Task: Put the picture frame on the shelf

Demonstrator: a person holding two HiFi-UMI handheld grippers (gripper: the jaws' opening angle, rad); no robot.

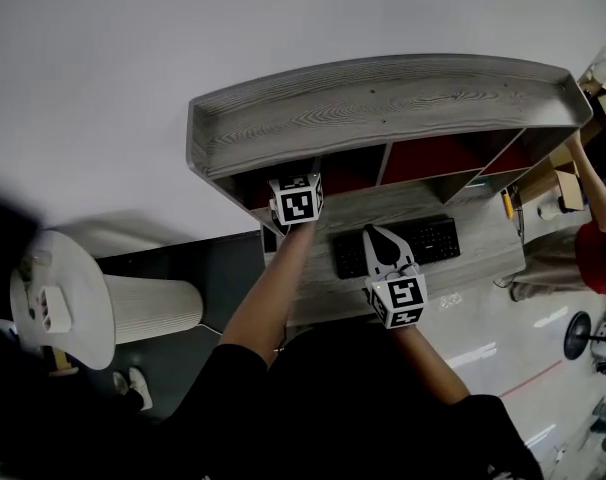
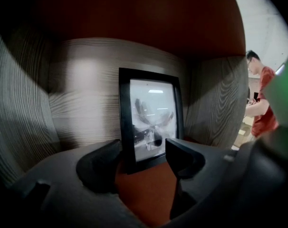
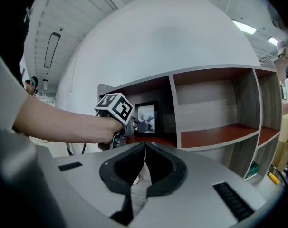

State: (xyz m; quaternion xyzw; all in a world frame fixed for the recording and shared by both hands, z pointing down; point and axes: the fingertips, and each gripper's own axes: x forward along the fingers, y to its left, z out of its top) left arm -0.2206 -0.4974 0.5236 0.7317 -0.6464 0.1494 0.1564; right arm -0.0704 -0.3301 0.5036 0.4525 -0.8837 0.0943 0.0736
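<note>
A black picture frame with a grey moose photo stands upright on the red floor of the shelf's left compartment, near the back wall. My left gripper is open just in front of it. Its fingers flank the frame's lower edge and the pads do not press on it. In the head view only this gripper's marker cube shows, below the shelf's top board. The right gripper view shows the frame beyond the left gripper. My right gripper is shut with nothing in it and hovers over the desk.
A black keyboard lies on the desk under the shelf. The middle compartment and the right one hold nothing. A person in a red shirt stands to the right. A white round stand is at the left.
</note>
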